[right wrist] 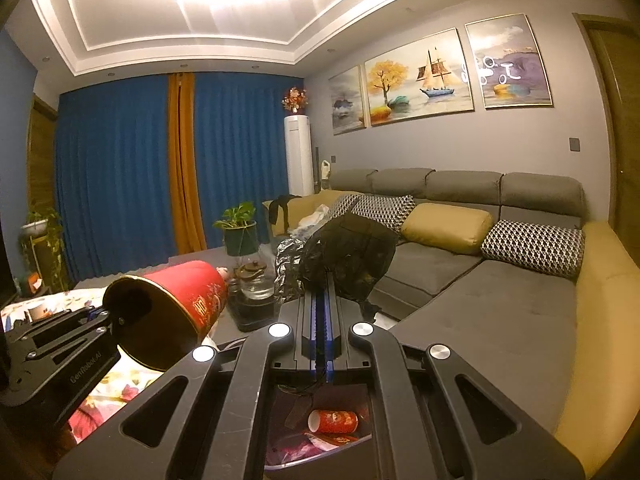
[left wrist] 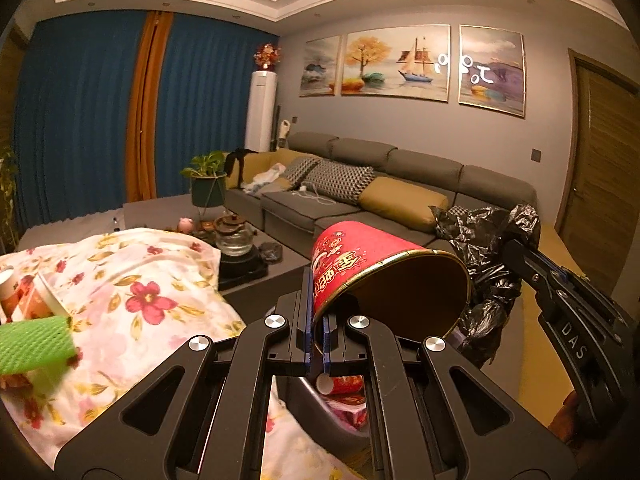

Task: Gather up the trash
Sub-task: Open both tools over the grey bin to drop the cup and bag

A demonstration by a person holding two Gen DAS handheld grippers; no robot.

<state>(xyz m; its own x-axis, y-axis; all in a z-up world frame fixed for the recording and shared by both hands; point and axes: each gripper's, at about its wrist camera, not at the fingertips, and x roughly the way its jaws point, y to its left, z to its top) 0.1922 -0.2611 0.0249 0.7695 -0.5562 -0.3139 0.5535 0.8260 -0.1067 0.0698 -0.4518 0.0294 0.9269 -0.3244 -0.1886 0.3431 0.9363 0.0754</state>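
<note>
My left gripper (left wrist: 318,320) is shut on the rim of a red paper cup (left wrist: 360,264), tipped on its side with the gold-rimmed mouth facing the camera. The cup also shows in the right wrist view (right wrist: 188,300), held in the air. My right gripper (right wrist: 320,312) is shut on the edge of a black trash bag (right wrist: 348,256), holding it up; the bag also shows in the left wrist view (left wrist: 480,248). Below both grippers a bin (right wrist: 320,440) holds another red cup (right wrist: 334,420) and wrappers.
A table under a floral cloth (left wrist: 132,292) carries cups and green foam netting (left wrist: 32,344) at the left. A glass teapot (left wrist: 234,236), a potted plant (left wrist: 206,178) and a grey sofa (right wrist: 500,280) lie ahead and to the right.
</note>
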